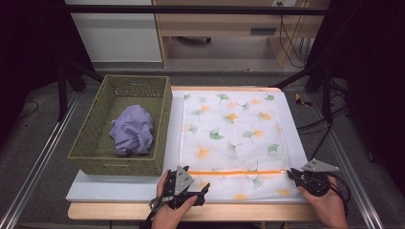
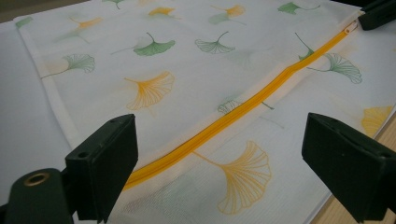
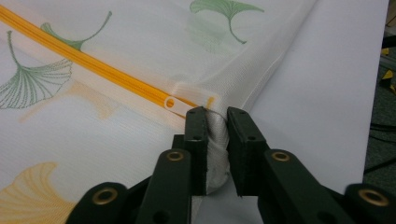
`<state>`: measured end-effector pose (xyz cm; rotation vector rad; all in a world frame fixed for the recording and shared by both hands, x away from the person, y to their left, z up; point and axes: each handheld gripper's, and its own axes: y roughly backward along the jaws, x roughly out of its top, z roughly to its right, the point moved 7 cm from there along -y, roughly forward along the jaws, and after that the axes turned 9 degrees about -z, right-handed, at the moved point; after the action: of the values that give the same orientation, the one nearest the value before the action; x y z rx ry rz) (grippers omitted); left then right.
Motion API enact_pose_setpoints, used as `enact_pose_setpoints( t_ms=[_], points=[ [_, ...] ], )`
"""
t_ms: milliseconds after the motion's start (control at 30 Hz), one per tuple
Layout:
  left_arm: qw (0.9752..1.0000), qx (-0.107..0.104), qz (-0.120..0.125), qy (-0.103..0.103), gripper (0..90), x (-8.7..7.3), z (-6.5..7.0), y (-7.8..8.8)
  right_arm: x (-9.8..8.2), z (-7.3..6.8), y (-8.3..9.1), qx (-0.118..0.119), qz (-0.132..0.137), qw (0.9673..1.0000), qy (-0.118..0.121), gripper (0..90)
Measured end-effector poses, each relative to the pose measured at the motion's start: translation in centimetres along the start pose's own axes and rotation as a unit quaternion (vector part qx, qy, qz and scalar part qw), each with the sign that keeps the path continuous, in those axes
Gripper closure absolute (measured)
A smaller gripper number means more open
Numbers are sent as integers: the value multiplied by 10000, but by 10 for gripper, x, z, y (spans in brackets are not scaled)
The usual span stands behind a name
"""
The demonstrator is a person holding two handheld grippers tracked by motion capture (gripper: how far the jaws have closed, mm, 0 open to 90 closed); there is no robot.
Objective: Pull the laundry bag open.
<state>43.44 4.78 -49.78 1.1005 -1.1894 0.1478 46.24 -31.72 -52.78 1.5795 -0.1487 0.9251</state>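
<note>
A white mesh bag (image 1: 234, 133) printed with green and orange ginkgo leaves lies flat on a white board (image 1: 297, 143). An orange zipper (image 1: 239, 172) crosses its near end. My left gripper (image 1: 204, 193) is open just past the zipper's left end, its jaws standing wide over the bag (image 2: 154, 88) and the zipper (image 2: 261, 95). My right gripper (image 1: 292, 174) is shut on a pinch of the bag's edge fabric (image 3: 217, 140), right beside the white zipper pull (image 3: 175, 103). The right gripper (image 2: 378, 14) also appears far off in the left gripper view.
A green woven basket (image 1: 90, 138) stands to the left of the board, with a crumpled purple cloth (image 1: 133, 130) inside. The wooden table edge (image 1: 119, 212) runs along the front. Black frame legs and cables stand at the right.
</note>
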Motion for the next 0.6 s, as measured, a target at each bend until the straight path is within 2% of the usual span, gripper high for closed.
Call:
enact_pose_setpoints(
  t_ms=[133, 233, 300, 367, 500, 600],
  points=[
    [10000, -16, -50, -81, 112, 2, 1, 2, 4, -1, 4, -2, 54, 10000, -14, 831],
    [9999, -78, -1, -98, 130, 11, 6, 3, 10, -1, 12, -28, 177, 9998, 11, 833],
    [9995, -60, -11, -295, 137, 20, 9, 3, 16, -2, 18, -49, 251, 9997, 53, 834],
    [9994, -121, 106, -318, 155, 34, 15, -1, 21, -3, 24, -83, 289, 9995, 123, 834],
    [9981, -251, 266, -494, 196, 63, 31, -14, 33, -5, 34, -199, 278, 9988, 351, 836],
    [9971, -403, 280, -584, 215, 76, 46, -28, 40, -7, 41, -252, 332, 9979, 488, 838]
  ],
)
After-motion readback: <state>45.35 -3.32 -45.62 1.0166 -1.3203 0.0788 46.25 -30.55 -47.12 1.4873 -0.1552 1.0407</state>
